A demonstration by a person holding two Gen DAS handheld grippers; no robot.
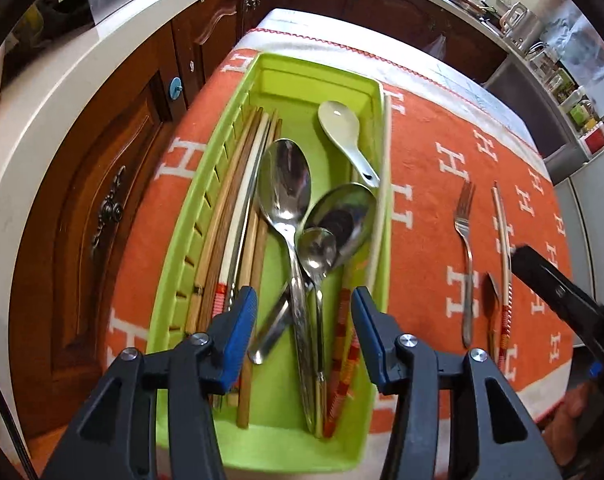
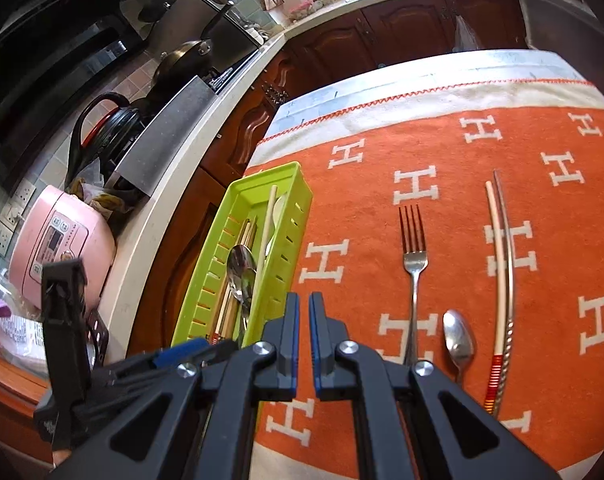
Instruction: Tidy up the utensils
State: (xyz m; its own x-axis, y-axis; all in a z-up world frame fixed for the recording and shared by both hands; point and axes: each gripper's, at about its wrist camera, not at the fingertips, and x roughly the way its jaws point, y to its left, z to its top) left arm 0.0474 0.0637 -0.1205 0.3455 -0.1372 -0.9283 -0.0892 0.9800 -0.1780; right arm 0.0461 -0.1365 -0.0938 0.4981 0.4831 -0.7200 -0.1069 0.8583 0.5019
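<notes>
**Tray nearly filled, three or four pieces left on the cloth**

My left gripper [image 1: 303, 312] hangs over the near end of the green tray [image 1: 174, 264], its blue pads parted and nothing between them. Below lie the wooden chopsticks [image 1: 214, 240] along the slotted left wall, then the big steel spoon [image 1: 286, 184], a smaller spoon [image 1: 317, 252] overlapping a ladle-like one, and the white ceramic spoon [image 1: 341, 132] farther back. A pale chopstick [image 1: 383, 184] rests along the tray's right rim, looking blurred; whether it lies inside or on the edge I can't tell.

I judge this as the gap between a drop and the next pick. The handles in the tray cross each other, so which belongs to which spoon is hard to read.

My right gripper [image 2: 303, 320] is over the orange cloth [image 2: 361, 184], pads closed together and empty. Just right of it lie the fork [image 2: 413, 256], a small spoon [image 2: 457, 340] and a pair of long sticks [image 2: 501, 264], one pale, one metallic. The next move calls for opening those jaws and coming down across the fork's handle. The near ends of the fork and the spoon are hidden behind my own frame.
</notes>
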